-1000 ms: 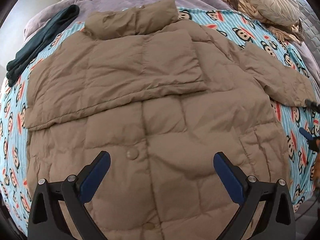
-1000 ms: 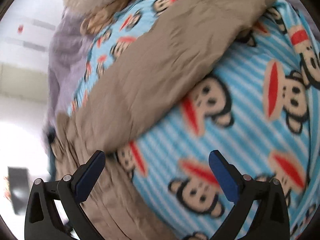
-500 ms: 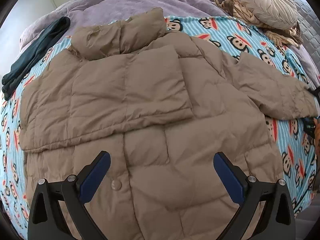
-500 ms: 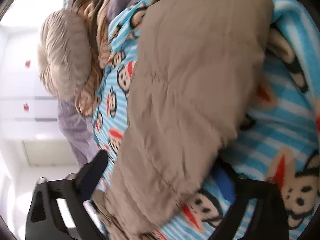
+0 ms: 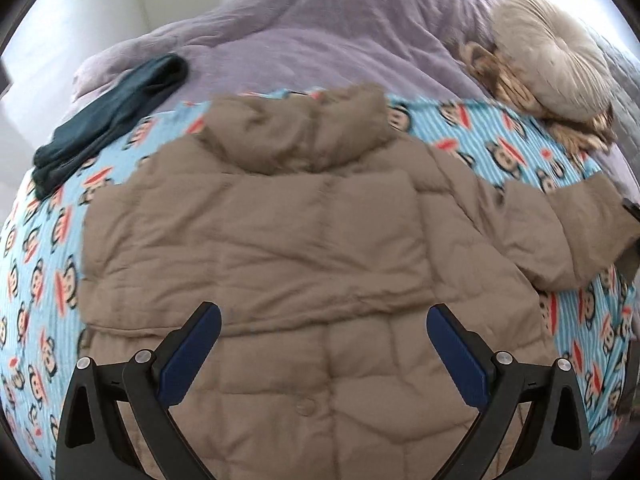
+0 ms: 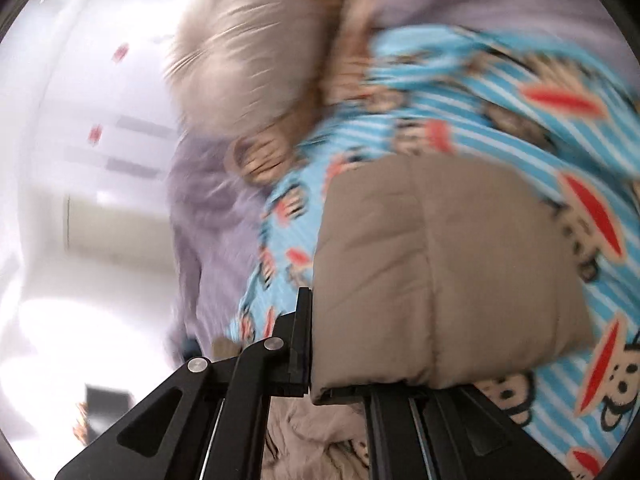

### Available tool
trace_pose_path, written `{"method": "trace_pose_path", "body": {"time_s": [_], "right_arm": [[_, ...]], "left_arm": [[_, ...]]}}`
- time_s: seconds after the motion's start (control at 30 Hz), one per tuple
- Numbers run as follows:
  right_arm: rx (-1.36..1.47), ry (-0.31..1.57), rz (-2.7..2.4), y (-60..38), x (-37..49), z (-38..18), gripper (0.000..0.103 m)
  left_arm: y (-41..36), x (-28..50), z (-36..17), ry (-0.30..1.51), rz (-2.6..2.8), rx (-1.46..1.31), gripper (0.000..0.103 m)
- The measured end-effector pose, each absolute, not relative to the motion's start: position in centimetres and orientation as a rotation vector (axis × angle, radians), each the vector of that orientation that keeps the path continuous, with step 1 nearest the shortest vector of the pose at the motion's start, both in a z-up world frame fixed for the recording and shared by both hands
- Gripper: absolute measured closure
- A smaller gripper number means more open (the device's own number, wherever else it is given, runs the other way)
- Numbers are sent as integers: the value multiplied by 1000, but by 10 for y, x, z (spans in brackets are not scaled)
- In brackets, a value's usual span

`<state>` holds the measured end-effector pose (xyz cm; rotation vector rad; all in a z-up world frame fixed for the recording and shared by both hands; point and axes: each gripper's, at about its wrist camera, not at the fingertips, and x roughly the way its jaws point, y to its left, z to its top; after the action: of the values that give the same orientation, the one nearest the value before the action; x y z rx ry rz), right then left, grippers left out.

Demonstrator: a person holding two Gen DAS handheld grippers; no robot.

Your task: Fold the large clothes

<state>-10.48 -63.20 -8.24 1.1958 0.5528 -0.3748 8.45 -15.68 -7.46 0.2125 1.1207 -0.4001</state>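
In the left wrist view, a dark teal cloth (image 5: 108,120) lies at the upper left, partly on the purple duvet (image 5: 320,36) and partly on the blue monkey-print blanket (image 5: 40,280). The tan puffer jacket (image 5: 300,240) is spread flat on this blanket and fills the middle of the frame, collar toward the top. The left gripper (image 5: 324,340) at the bottom hangs above the jacket with its jaws released and wide, nothing between them. At the right edge, the jacket sleeve (image 5: 580,232) reaches out, and a round beige cushion (image 5: 548,52) sits at the upper right.

In the right wrist view, the right gripper (image 6: 316,364) at the bottom centre is clenched on the sleeve cuff (image 6: 440,272), which covers its right finger.
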Motion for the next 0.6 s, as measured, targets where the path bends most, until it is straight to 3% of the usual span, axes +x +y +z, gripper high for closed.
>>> {"method": "trace_pose_path", "body": {"time_s": [0.33, 0.6], "right_arm": [[692, 707, -145, -479, 19, -11, 98], [364, 883, 59, -313, 93, -42, 98]], "left_arm": [[-87, 114, -71, 1105, -284, 132, 0], [-34, 142, -79, 1094, -188, 56, 0]]}}
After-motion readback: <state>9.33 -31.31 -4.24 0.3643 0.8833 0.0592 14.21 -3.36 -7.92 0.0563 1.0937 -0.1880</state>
